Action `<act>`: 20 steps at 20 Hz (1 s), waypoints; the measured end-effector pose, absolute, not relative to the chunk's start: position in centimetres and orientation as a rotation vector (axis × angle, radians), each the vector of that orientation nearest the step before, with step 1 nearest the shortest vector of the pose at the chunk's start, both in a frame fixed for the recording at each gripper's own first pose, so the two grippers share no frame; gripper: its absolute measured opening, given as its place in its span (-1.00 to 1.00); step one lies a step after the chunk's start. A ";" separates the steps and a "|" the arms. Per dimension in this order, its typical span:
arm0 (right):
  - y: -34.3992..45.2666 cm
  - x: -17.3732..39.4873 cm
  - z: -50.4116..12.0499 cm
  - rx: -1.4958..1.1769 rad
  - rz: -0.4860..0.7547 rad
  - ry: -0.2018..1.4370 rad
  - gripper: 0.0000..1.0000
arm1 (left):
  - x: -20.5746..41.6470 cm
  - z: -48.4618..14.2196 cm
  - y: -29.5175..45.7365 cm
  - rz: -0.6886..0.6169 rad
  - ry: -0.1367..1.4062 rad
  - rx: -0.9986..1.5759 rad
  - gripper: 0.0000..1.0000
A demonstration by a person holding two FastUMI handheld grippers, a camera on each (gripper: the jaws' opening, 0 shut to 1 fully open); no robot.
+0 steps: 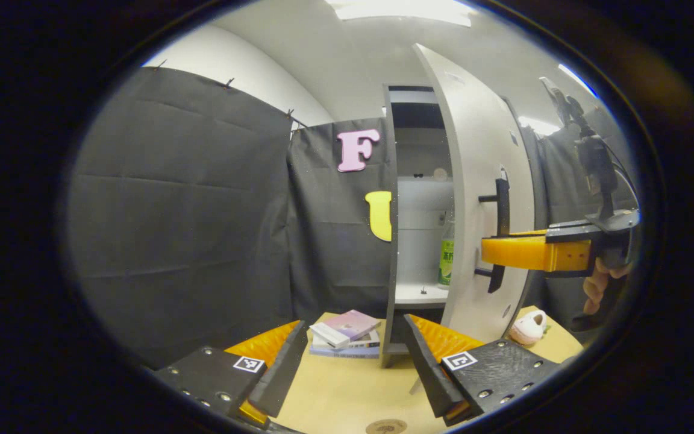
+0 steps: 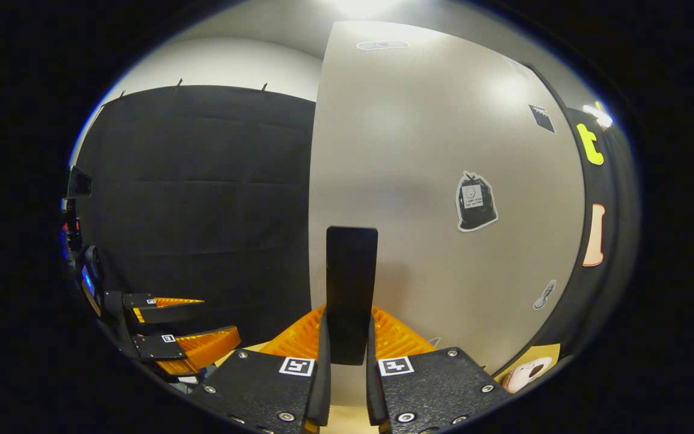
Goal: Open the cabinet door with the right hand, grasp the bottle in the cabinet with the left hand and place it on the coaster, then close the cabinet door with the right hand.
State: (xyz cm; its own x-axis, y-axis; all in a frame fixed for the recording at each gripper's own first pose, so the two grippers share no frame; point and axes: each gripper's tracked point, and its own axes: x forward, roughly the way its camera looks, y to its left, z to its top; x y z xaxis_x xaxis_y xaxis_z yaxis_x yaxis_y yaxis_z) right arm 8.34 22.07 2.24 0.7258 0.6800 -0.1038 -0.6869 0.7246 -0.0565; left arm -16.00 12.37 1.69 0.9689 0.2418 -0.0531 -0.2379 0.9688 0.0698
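The cabinet door [image 1: 473, 199] stands partly open, its edge turned toward the left tool's camera. In the right gripper view the right tool [image 2: 347, 343] is clamped on the door's dark handle [image 2: 351, 289], one finger pressed to each side of the flat bar. The left gripper view shows that same tool from the side, at the handle [image 1: 502, 211], with a hand [image 1: 600, 286] gripping it from below.

The left tool [image 1: 353, 355] hangs over the table [image 1: 347, 392] with its fingers spread wide and nothing between them. Through the gap, the bottle [image 1: 446, 256] stands upright on a shelf inside the cabinet [image 1: 419, 199], close to the door's inner edge; its label looks green, though the door half hides it. A stack of books [image 1: 347, 337] lies on the table just left of the cabinet's foot. A round coaster [image 1: 386, 427] sits at the near table edge, between the left tool's fingers. A small pink and white toy [image 1: 528, 328] rests on the table to the right of the door.
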 end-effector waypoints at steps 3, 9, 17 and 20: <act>21.0 7.1 2.5 -0.090 0.776 0.084 -0.51 | -16.5 1.6 10.7 0.238 0.068 0.076 0.81; 17.9 3.9 3.4 -0.068 0.790 0.093 -0.51 | -15.1 2.0 6.2 0.198 0.069 0.071 0.81; 11.2 0.0 5.2 -0.034 0.669 0.106 -0.52 | -13.1 2.7 0.2 0.134 0.067 0.077 0.82; 8.0 -1.4 5.0 -0.023 0.575 0.106 -0.53 | -11.7 3.4 -1.8 0.108 0.050 0.057 0.81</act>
State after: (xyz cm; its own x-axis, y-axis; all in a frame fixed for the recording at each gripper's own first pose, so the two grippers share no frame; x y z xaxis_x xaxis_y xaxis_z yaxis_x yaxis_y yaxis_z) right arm -1.39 7.98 4.97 0.8338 0.5417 -0.1064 -0.5441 0.8390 0.0075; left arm -11.69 -1.82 3.41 0.9929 0.1094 -0.0470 -0.1066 0.9925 0.0596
